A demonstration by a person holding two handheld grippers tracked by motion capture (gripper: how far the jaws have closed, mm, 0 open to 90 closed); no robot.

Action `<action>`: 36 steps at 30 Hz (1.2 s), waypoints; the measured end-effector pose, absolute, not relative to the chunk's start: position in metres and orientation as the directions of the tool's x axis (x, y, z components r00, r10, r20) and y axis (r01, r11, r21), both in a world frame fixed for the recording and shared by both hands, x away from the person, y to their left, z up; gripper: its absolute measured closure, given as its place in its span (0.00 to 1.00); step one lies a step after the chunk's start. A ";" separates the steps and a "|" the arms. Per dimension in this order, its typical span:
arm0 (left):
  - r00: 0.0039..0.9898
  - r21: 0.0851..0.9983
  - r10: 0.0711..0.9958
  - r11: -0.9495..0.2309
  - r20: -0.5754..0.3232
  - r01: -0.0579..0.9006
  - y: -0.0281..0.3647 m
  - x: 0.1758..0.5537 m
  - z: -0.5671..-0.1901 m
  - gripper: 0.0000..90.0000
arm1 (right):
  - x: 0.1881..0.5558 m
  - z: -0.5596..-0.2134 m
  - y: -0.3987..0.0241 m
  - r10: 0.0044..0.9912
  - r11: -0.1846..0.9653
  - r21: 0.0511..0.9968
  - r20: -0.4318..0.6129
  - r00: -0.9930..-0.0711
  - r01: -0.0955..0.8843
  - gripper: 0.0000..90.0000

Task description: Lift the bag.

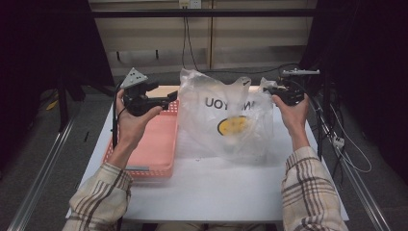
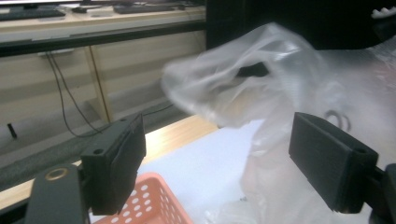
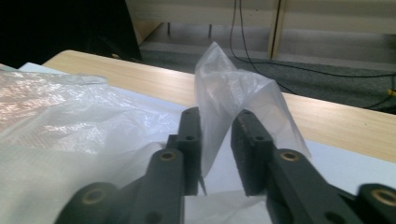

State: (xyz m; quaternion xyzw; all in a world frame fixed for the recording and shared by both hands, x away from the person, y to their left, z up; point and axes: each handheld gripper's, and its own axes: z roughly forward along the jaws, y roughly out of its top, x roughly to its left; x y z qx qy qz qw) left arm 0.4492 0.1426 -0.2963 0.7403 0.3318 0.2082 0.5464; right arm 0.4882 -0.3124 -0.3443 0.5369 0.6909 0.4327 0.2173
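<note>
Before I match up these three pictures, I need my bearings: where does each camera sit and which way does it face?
High view: above the person's side, facing forward and down on the white table; both forearms show.
Left gripper view: on the left gripper, looking between its wide-apart jaws at the plastic bag.
Right gripper view: on the right gripper, jaws flanking a bag flap with a gap.
All views share the bag.

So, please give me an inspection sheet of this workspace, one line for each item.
Surface: white table, wooden edge at back.
Job's things: clear plastic bag, printed letters, something yellow inside.
Clutter: pink basket at left.
Grippers: left hand-held gripper open beside the bag, nothing between the jaws; right hand-held gripper slightly parted, a fold of bag in the gap.
Cables: black cables on back wall.
Surroundings: dark curtains, grey floor.
</note>
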 end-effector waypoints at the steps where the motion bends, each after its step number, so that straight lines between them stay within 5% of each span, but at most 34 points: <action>1: 0.696 0.948 0.716 -0.186 -0.050 0.260 0.143 0.446 -0.297 0.19 | 0.486 -0.341 -0.313 0.926 0.046 0.838 0.168 -0.337 0.543 0.77; 15: 0.748 0.937 0.664 -0.255 -0.011 0.240 0.132 0.416 -0.319 0.15 | 0.453 -0.297 -0.341 0.916 -0.017 0.880 0.204 -0.346 0.474 0.28; 23: 0.768 0.919 0.640 -0.309 0.010 0.246 0.106 0.418 -0.330 0.17 | 0.441 -0.280 -0.342 0.920 -0.004 0.901 0.174 -0.351 0.435 0.23; 36: 0.743 0.916 0.669 -0.284 -0.022 0.283 0.123 0.416 -0.333 0.10 | 0.413 -0.305 -0.332 0.899 0.023 0.906 0.166 -0.405 0.423 0.19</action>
